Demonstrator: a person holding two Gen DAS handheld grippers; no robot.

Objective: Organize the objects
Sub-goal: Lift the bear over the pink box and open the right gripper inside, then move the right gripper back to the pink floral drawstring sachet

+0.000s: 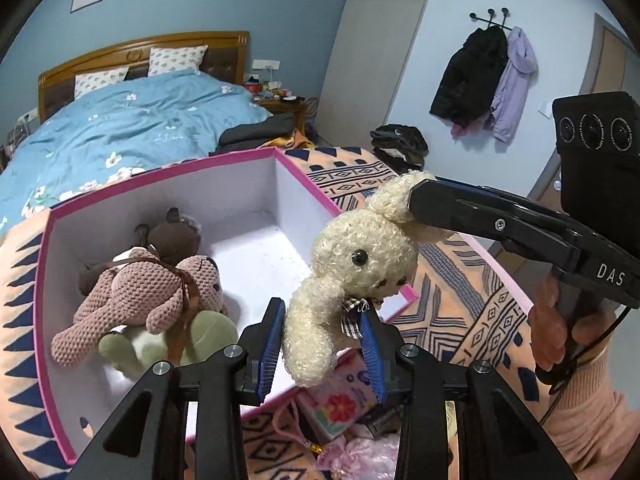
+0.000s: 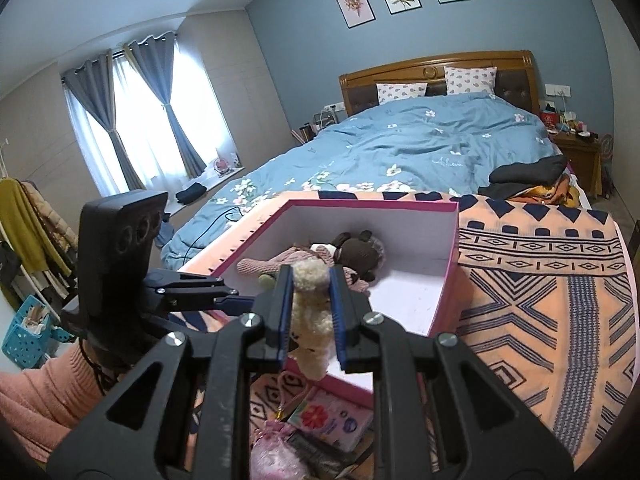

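A cream curly plush bunny (image 1: 360,256) hangs in the air over the near corner of a pink-rimmed white box (image 1: 160,172). My left gripper (image 1: 322,312) is shut on its lower body, the blue pads pressing on both sides. From the right, my right gripper (image 1: 416,196) is shut on one ear. In the right wrist view the cream bunny (image 2: 310,308) fills the gap of my right gripper (image 2: 308,276), and my left gripper (image 2: 224,292) reaches in from the left. Inside the box (image 2: 360,202) lie a pink knitted bear (image 1: 132,292), a dark brown bear (image 1: 176,236) and a green plush (image 1: 208,332).
The box stands on an orange patterned blanket (image 2: 540,280) at the foot of a bed with a blue duvet (image 2: 420,148). Below the grippers lie a floral pack (image 1: 340,404) and a pink pouch (image 1: 360,456). A sleeve in pink (image 2: 36,396) shows at the lower left.
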